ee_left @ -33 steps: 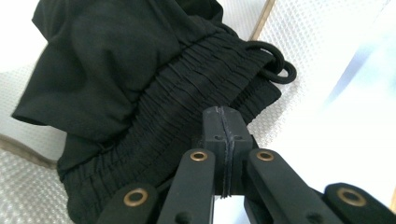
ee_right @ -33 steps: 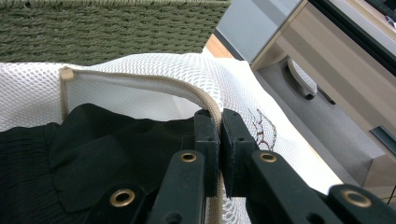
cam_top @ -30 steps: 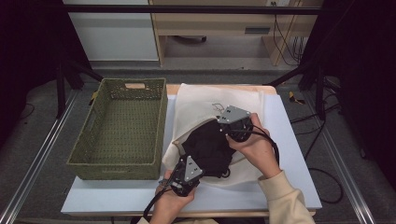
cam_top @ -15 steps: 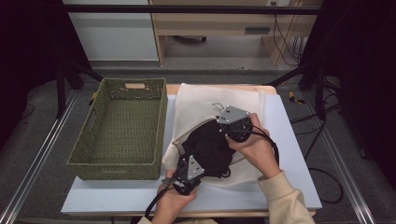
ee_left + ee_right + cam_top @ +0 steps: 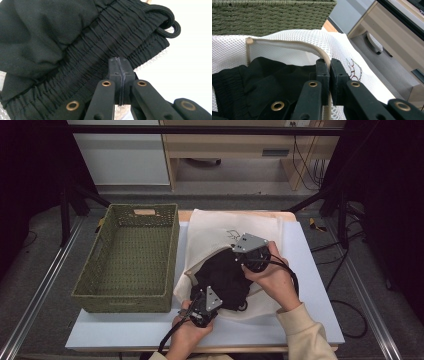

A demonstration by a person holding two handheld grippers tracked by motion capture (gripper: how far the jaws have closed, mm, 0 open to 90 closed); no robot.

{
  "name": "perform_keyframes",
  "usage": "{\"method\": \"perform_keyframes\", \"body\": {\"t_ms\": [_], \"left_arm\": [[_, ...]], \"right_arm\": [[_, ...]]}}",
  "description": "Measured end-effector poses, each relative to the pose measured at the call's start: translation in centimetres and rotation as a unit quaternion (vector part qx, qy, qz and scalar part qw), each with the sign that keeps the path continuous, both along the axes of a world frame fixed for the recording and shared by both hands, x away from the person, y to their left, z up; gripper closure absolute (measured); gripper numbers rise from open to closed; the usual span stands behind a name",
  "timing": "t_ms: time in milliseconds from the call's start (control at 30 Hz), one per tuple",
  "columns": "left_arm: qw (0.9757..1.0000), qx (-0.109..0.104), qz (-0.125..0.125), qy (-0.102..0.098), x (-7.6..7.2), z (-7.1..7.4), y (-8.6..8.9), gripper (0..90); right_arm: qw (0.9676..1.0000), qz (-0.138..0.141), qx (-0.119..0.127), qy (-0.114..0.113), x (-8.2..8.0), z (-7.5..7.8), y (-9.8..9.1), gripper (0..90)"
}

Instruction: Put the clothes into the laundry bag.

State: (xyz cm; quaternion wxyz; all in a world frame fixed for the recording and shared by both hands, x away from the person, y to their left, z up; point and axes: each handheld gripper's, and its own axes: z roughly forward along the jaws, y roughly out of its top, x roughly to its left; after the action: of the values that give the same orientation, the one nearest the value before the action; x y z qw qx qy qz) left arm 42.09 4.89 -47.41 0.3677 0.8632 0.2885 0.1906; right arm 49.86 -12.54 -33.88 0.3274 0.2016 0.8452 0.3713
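A black garment (image 5: 225, 277) with a gathered elastic waistband (image 5: 82, 62) lies partly inside a white mesh laundry bag (image 5: 235, 227) on the table. My left gripper (image 5: 119, 62) is shut on the lower edge of the waistband, and it sits at the garment's near side (image 5: 206, 302) in the high view. A black cord loop (image 5: 172, 27) sticks out at the garment's end. My right gripper (image 5: 329, 63) is shut on the bag's beige corded rim (image 5: 294, 45), holding the mouth raised over the black cloth (image 5: 267, 72). It is at the garment's far right (image 5: 246, 256) in the high view.
A green woven basket (image 5: 127, 297) stands left of the bag, with nothing visible inside it. The pale table top (image 5: 310, 270) reaches to the right and front edges. A wooden cabinet (image 5: 392, 42) and cables on the floor lie beyond the table.
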Motion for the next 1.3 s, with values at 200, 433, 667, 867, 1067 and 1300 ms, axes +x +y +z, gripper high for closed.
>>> {"method": "perform_keyframes", "body": {"t_ms": [200,433,667,867,1067,1300], "left_arm": [[1.0000,0.006,0.000,0.000,0.2,-0.2,-0.4,90.0],[0.9999,0.013,-0.004,-0.001,0.6,-0.2,-0.7,90.0],[0.9998,0.019,-0.003,-0.011,1.1,-0.3,-1.4,90.0],[0.9996,0.023,-0.004,-0.015,1.6,-0.2,-1.8,90.0],[0.9998,0.017,-0.001,-0.013,2.3,0.0,-2.1,90.0],[0.9998,0.015,0.002,-0.015,2.8,-0.1,-2.3,90.0]], "right_arm": [[1.0000,0.001,0.002,0.001,0.0,0.0,-0.1,87.1],[1.0000,0.004,0.001,0.002,0.1,0.0,0.0,87.1],[1.0000,0.001,0.003,0.001,0.0,-0.2,0.1,87.1],[1.0000,0.006,-0.002,0.001,0.1,-0.4,0.3,87.1],[1.0000,0.005,-0.002,0.001,0.0,-0.3,0.2,87.2],[1.0000,0.008,-0.004,0.002,0.0,-0.4,0.3,87.1]]}}
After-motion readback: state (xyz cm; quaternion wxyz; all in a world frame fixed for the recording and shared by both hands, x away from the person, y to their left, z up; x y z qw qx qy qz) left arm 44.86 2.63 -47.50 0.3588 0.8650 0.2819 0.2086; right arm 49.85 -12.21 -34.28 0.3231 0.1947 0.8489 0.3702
